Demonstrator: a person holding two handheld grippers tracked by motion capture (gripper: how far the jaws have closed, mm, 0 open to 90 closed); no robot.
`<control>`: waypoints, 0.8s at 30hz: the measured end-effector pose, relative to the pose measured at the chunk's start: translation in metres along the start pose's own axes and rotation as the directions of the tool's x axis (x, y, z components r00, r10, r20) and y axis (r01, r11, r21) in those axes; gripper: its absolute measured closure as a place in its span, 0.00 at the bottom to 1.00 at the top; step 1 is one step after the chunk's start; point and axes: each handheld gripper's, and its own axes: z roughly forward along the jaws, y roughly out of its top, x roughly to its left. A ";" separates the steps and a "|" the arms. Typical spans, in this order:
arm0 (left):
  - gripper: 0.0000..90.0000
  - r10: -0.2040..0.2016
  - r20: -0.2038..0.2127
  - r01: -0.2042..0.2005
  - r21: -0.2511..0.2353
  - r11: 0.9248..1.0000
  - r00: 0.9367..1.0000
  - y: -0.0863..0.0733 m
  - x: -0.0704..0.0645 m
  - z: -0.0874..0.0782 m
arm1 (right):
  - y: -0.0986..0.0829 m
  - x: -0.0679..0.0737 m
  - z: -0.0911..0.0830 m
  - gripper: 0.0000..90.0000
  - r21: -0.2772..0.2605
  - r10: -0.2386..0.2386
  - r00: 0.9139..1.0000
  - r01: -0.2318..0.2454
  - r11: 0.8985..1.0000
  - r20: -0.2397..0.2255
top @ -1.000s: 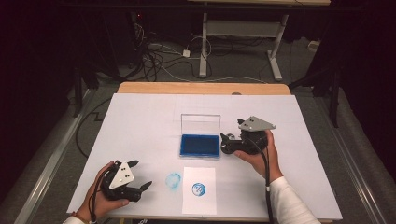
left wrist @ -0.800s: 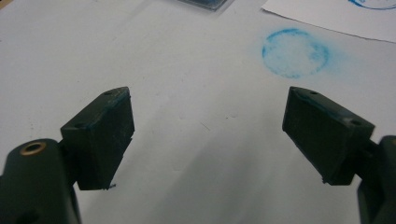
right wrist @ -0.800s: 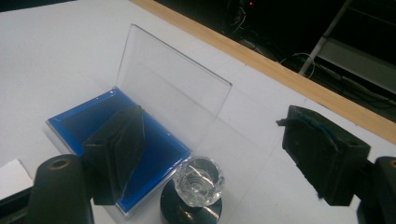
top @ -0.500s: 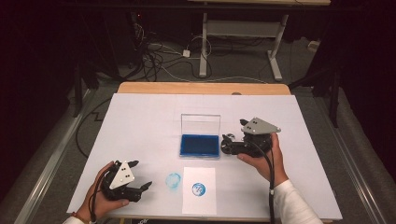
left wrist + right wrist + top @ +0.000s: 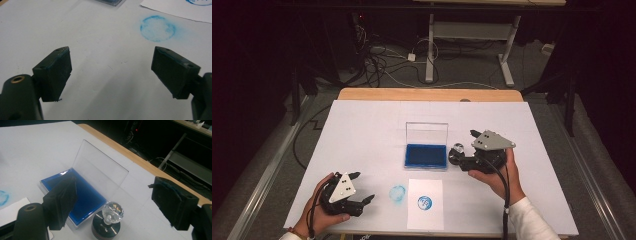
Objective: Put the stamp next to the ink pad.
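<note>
A blue ink pad [image 5: 426, 155] lies at mid-table with its clear lid [image 5: 427, 133] standing upright. Just right of it stands a round black stamp with a crystal knob [image 5: 457, 150]. My right gripper [image 5: 463, 147] points left at the stamp, jaws open and apart from it. In the right gripper view the stamp [image 5: 110, 218] stands low between the open jaws of the right gripper [image 5: 115, 188], beside the ink pad [image 5: 82, 195]. My left gripper [image 5: 364, 186] rests open near the front left, nothing between its jaws. The left gripper [image 5: 112, 62] view shows bare table between the jaws.
A white sheet [image 5: 425, 204] with a blue round print lies at the front edge. A blue ink smudge [image 5: 397, 193] marks the table left of it, also the smudge [image 5: 157, 28] ahead of my left gripper. A wooden strip [image 5: 427, 94] edges the far side.
My right gripper has drawn back slightly to the right, and the stamp stands free beside the ink pad. The left gripper has not moved.
</note>
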 end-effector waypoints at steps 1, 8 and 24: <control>0.18 0.001 0.000 -0.001 0.000 1.000 1.000 0.000 0.000 0.000 | 0.000 0.000 -0.001 0.23 0.000 -0.002 1.000 0.002 1.000 0.001; 0.18 0.005 0.001 -0.005 0.012 1.000 1.000 0.000 -0.001 0.002 | -0.002 0.002 -0.008 0.23 -0.010 -0.012 1.000 0.012 1.000 -0.003; 0.18 0.008 0.005 -0.008 0.017 1.000 1.000 0.001 -0.002 0.003 | -0.015 0.006 -0.025 0.22 -0.011 -0.051 0.999 0.051 0.999 -0.010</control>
